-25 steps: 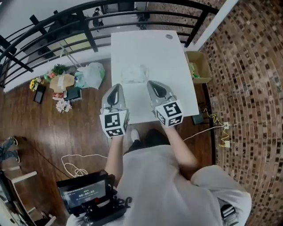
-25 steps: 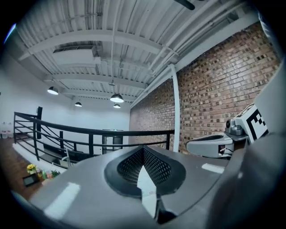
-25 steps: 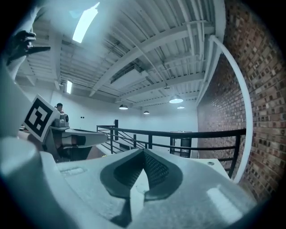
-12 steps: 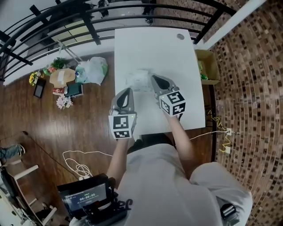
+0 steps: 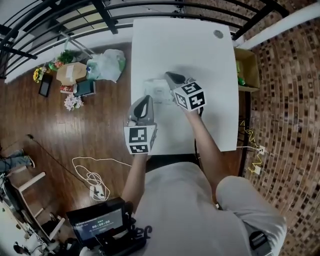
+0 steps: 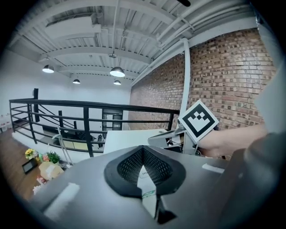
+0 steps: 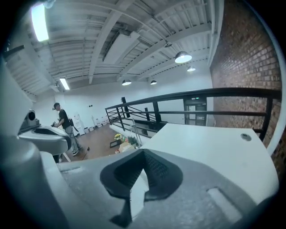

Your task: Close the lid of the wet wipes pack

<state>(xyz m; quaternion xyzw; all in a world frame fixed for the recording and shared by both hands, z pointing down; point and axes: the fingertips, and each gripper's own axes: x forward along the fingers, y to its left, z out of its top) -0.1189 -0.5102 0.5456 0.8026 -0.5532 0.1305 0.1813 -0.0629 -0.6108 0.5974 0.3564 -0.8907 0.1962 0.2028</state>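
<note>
The wet wipes pack (image 5: 158,93), pale and partly see-through, lies mid-way along the white table (image 5: 210,115). My right gripper (image 5: 170,76) is shut and its tip hangs over the pack's far right corner. My left gripper (image 5: 147,99) is shut too, its tip at the pack's near left edge. In the left gripper view the closed jaws (image 6: 143,150) fill the foreground and a strip of the pack's label (image 6: 144,171) shows in the gap below them. The right gripper view has its shut jaws (image 7: 143,154) against the bare table (image 7: 214,152). How the lid stands I cannot tell.
A cardboard box (image 5: 248,67) sits beside the table's right edge. A round cable hole (image 5: 218,34) marks the far right corner. Black railing (image 5: 75,15) runs behind. Bags and flowers (image 5: 105,65) lie on the wood floor, left. A person (image 7: 62,120) stands far off.
Both grippers have moved forward and down toward the wipes pack, the right one farther; it now reaches over the pack. Both stayed shut.
</note>
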